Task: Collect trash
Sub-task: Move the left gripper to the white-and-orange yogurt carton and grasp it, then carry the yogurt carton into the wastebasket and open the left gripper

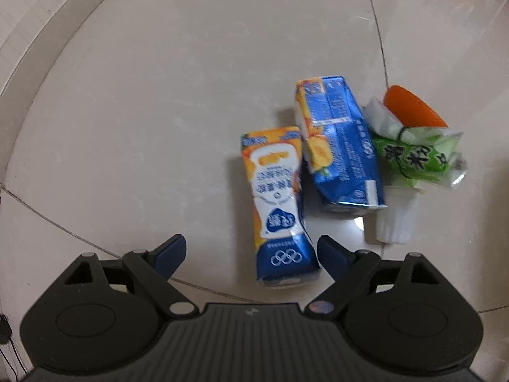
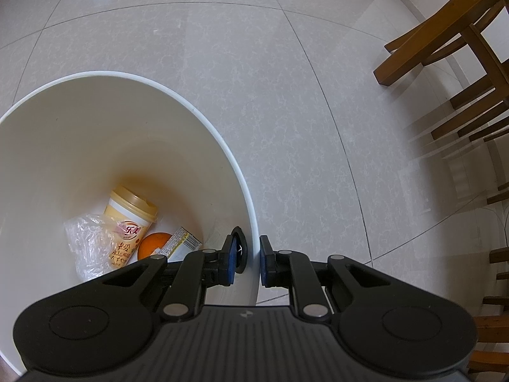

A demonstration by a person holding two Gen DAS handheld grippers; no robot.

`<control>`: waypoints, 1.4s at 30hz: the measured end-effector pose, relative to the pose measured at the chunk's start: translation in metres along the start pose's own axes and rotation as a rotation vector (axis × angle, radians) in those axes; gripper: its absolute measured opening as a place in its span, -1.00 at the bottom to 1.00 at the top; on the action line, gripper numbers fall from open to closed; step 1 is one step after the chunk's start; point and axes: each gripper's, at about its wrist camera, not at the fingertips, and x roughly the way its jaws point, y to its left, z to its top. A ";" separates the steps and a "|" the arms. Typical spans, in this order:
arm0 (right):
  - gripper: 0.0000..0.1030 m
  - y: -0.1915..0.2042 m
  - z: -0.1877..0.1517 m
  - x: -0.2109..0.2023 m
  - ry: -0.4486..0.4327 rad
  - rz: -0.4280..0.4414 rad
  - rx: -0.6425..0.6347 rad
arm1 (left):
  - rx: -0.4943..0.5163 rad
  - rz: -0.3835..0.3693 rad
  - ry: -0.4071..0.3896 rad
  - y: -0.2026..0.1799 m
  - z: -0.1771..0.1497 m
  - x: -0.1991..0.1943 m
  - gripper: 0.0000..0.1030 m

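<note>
The right gripper (image 2: 247, 262) is clamping the near wall of the white bin (image 2: 203, 117) at the lower middle of its view, one pad inside and one outside. I judge it is steadying the bin so trash can be dropped in. A milk-tea cup (image 2: 128, 222), a crumpled clear bag (image 2: 86, 238) and an orange lid (image 2: 154, 245) are already lying at the bottom.

The left gripper (image 1: 251, 256) is hanging wide and empty over the floor (image 1: 159, 95), its pads bracketing the bottom end of a drink carton (image 1: 276, 203) without touching. That carton is lying flat at centre-right, dented, in orange, white and blue. Just right of it a second blue carton (image 1: 340, 146) is leaning against a green wrapper (image 1: 416, 156), a small white cup (image 1: 397, 219) and an orange piece (image 1: 410, 108).
</note>
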 end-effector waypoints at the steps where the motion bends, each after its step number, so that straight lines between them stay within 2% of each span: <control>1: -0.65 0.000 0.000 0.000 0.000 0.000 0.000 | 0.005 -0.004 -0.010 0.002 0.001 0.000 0.73; 5: -0.64 0.000 0.000 0.000 -0.001 -0.001 -0.002 | 0.074 0.004 -0.070 -0.001 0.010 0.004 0.61; 7: -0.64 0.000 0.000 0.000 -0.001 -0.002 -0.004 | 0.088 -0.012 -0.074 -0.005 0.015 0.008 0.37; 10: -0.64 0.000 0.000 0.000 -0.001 -0.002 -0.003 | 0.071 -0.017 -0.080 -0.005 0.023 0.016 0.16; 12: -0.64 0.000 0.000 0.000 0.001 -0.001 -0.001 | 0.061 -0.023 -0.092 -0.009 0.006 0.017 0.07; 14: -0.64 -0.001 0.000 0.000 0.000 -0.001 0.000 | 0.062 -0.024 -0.095 -0.010 0.004 0.020 0.01; 16: -0.64 -0.001 0.000 -0.001 -0.002 -0.003 -0.004 | 0.051 -0.041 -0.088 -0.008 0.002 0.023 -0.16; 18: -0.64 -0.001 0.001 -0.001 -0.002 -0.004 -0.004 | 0.047 -0.052 -0.095 -0.006 -0.003 0.023 -0.25; 21: -0.64 0.000 0.000 -0.001 -0.002 -0.004 -0.002 | 0.045 -0.052 -0.118 -0.003 -0.006 0.020 -0.26; 28: -0.64 0.000 0.000 0.000 -0.003 -0.006 -0.004 | 0.054 -0.064 -0.115 0.005 -0.004 0.011 -0.27; 35: -0.64 0.001 -0.001 0.000 -0.004 -0.009 -0.006 | 0.127 -0.072 -0.121 0.017 -0.011 -0.022 -0.28; 42: -0.63 0.001 -0.001 0.000 -0.004 -0.008 -0.005 | 0.231 -0.136 -0.137 0.015 -0.003 -0.065 -0.28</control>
